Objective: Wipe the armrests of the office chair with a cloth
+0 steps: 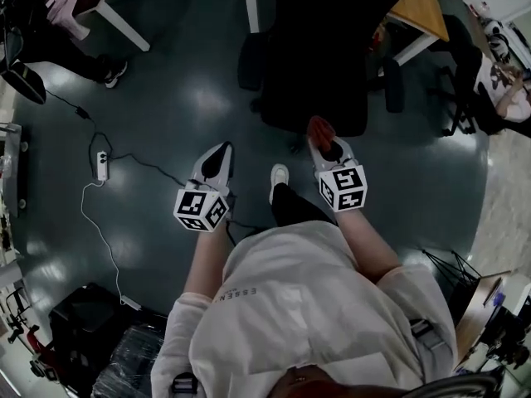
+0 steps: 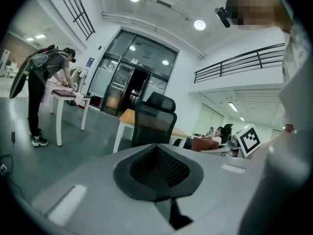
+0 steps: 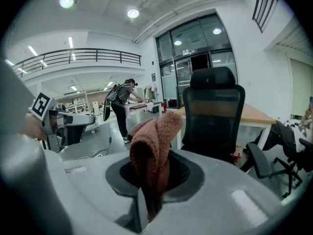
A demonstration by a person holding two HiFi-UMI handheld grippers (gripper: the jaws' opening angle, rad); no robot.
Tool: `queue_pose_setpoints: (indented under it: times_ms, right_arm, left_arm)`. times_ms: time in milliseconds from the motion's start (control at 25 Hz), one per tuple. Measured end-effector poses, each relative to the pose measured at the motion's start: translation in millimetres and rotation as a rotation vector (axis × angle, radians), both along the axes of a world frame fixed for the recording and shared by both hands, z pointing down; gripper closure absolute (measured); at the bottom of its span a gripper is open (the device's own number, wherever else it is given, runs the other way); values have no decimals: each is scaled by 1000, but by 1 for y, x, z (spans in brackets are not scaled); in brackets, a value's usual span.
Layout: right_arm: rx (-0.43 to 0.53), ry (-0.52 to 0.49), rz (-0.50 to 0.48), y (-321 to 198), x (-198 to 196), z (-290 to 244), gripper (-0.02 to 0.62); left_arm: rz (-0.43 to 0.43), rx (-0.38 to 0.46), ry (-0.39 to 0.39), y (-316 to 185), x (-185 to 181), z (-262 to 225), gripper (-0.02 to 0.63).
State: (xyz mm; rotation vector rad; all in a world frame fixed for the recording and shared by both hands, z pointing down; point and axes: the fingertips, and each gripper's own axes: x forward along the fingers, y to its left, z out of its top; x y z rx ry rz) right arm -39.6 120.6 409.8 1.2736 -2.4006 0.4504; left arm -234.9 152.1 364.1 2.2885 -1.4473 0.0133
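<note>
Rust-pink terry, that is the cloth, and it sits right in the right claw, whose jaws are clamped on its lower folds so that a plump bunch stands up above the tips and flops a little to one side. It looks soft and light, a nubbly loop pile, bunched rather than folded flat. I'd judge it will crumple and drape over whatever it meets, with no stiffness to push with, so the pressure has to come from the claw behind it. The hold looks sensible too: pinched low in the bundle, leaving a loose pad out front to do the wiping. Over on that claw's left, the left claw has its jaws closed together with nothing between them, carried level and just beside. Straight ahead of the right claw, near but not touching, stands the chair, black, mesh-backed, its back turned this way. Its armrests flank it, one ahead and to the left of the claw, the other ahead and to the right. Neither has been reached yet, and the right one looks the closer call.
</note>
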Motion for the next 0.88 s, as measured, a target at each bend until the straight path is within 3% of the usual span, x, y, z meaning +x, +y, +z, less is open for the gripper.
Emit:
queue_pose_setpoints:
  times_ms: [240, 520, 880]
  right_arm:
    - [9, 38, -54, -99, -11, 0, 540]
    - [0, 73, -78, -178, -41, 17, 540]
    - [-63, 239, -84, -273, -105, 80, 540]
  left_arm:
    - [-31, -19, 12, -85, -10, 6, 589]
    - [-28, -75, 35, -142, -24, 34, 589]
    - [76, -205, 69, -236, -56, 98, 589]
